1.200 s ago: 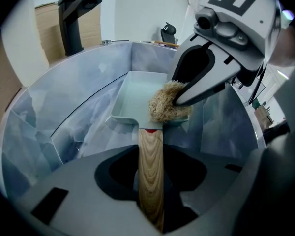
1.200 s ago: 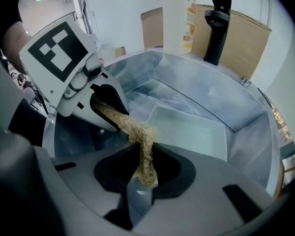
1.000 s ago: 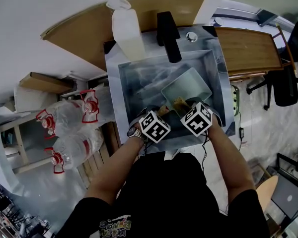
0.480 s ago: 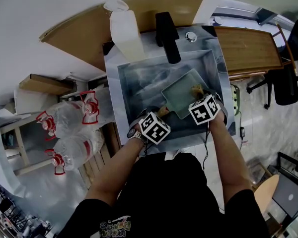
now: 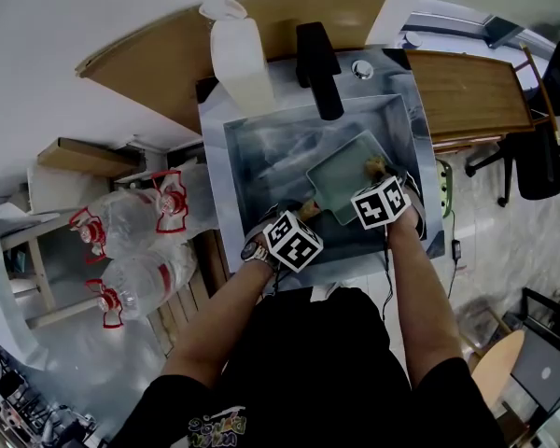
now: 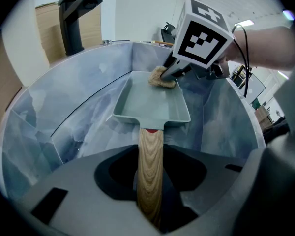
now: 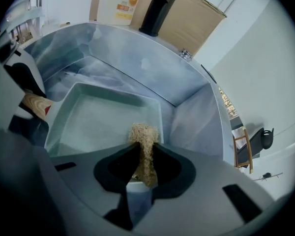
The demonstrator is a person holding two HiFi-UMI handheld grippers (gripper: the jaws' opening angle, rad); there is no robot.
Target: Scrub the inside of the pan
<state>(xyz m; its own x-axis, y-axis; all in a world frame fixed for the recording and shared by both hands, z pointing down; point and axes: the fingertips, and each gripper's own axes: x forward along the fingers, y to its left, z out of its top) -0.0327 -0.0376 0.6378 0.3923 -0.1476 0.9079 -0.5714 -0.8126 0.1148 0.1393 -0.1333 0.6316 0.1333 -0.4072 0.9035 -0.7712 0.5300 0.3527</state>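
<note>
The pale green square pan [image 5: 348, 181] lies in the steel sink [image 5: 252, 161] at the frame's centre, its long axis running from its wooden handle [image 6: 151, 161] at lower left to upper right. The left gripper [image 6: 150, 183] is clamped on that handle. The right gripper [image 7: 142, 167] pinches a tan scrubbing pad [image 7: 144, 140] against the pan's far right corner. A black faucet [image 5: 317, 68] and a white jug [image 5: 241, 59] stand above, and 2 water bottles [image 5: 131, 224] lie on the floor at left.

A black faucet [image 5: 317, 68] and a white jug [image 5: 241, 63] stood behind the sink [image 5: 261, 161], with water bottles [image 5: 135, 224] lying to its left and a chair [image 5: 534, 161] to its right.
</note>
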